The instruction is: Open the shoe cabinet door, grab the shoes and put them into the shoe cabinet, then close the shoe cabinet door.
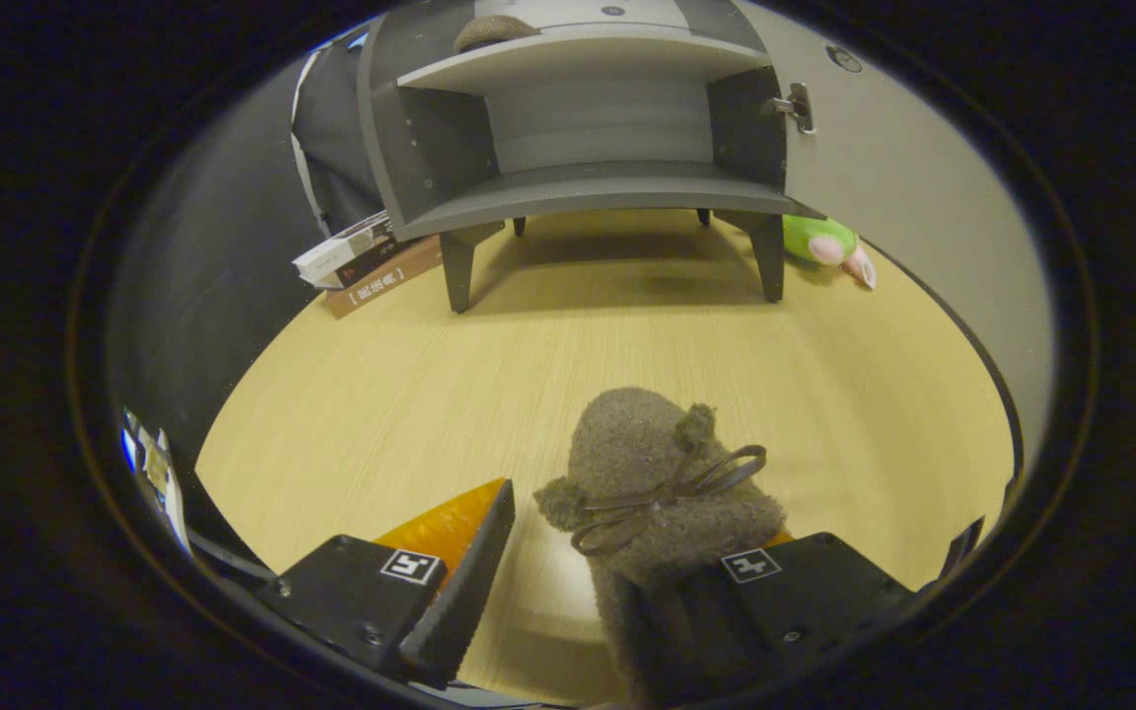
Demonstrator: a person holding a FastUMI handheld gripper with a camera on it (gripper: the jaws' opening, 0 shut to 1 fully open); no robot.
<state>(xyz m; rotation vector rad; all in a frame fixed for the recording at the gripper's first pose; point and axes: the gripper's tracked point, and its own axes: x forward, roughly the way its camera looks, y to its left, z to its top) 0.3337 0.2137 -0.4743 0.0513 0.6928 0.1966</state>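
— Are the gripper's (568,577) fingers spread?
— Yes, apart. The fuzzy grey-brown bow slipper (652,493) rests against the right finger, with the open grey wooden shoe cabinet (578,187) well beyond.

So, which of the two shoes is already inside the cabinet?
The brown fuzzy shoe on the cabinet's upper shelf. The other shoe, with the bow, is between the gripper's open fingers, above the table.

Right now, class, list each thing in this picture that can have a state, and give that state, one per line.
Shoe cabinet: standing on the table, lower shelf bare.
Cabinet door: swung open.
Brown shoe: on the table between the gripper's fingers, bow tied.
Second shoe: resting on the upper shelf.
Gripper: open, one finger against the shoe, the other apart from it.
Books: stacked flat beside the cabinet.
Green toy: lying behind the cabinet leg.
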